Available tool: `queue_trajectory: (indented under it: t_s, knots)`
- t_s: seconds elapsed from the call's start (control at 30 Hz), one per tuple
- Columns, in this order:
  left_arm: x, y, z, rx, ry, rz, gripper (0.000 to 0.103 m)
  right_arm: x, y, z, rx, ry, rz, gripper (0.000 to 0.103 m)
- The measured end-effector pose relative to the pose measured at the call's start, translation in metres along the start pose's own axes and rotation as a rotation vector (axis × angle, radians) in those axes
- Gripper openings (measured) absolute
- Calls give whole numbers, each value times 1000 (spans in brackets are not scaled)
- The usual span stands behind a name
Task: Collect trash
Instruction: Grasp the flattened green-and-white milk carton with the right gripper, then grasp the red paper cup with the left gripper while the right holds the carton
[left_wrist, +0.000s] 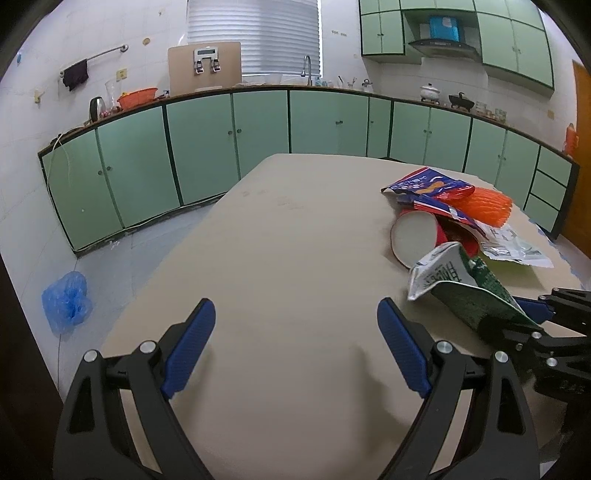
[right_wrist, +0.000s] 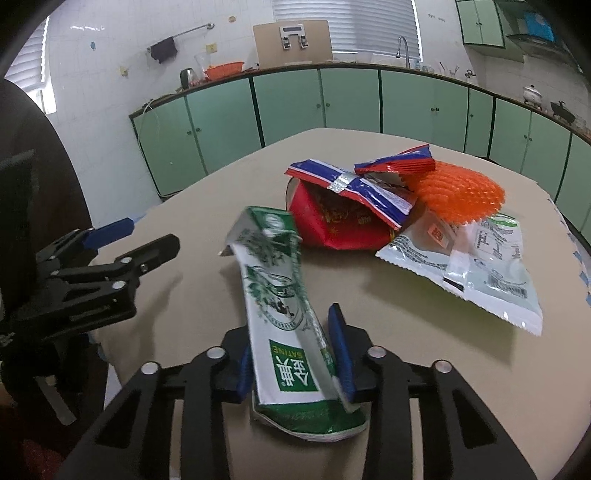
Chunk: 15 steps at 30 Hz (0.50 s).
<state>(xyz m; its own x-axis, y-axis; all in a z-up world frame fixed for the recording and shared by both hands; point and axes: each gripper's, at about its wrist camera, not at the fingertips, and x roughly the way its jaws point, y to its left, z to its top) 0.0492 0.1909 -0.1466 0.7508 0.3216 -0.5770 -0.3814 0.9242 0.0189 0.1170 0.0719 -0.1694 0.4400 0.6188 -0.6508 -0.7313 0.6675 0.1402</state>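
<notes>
My right gripper (right_wrist: 291, 354) is shut on a flattened green and white milk carton (right_wrist: 280, 295) and holds it above the beige table (right_wrist: 229, 177). The carton also shows at the right of the left wrist view (left_wrist: 458, 284). My left gripper (left_wrist: 295, 332) is open and empty over the table's near left part; it shows at the left of the right wrist view (right_wrist: 129, 236). Beyond the carton lies a trash pile: a red paper cup (right_wrist: 332, 221), a blue and red wrapper (right_wrist: 354, 188), an orange foam net (right_wrist: 461, 192) and a white pouch (right_wrist: 476, 258).
Green kitchen cabinets (left_wrist: 207, 147) run along the back wall and the right side. A blue plastic bag (left_wrist: 66, 299) lies on the floor left of the table. The table's left edge runs close to my left gripper.
</notes>
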Motion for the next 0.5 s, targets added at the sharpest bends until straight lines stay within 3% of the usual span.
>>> queue_trajectory:
  t_s: [0.3, 0.5]
  knots:
    - [-1, -5, -1, 18, -1, -6, 87, -2, -4, -6, 12, 14, 11, 37]
    - [-2, -6, 0, 27, -3, -6, 87, -6, -7, -6, 16, 4, 17, 32]
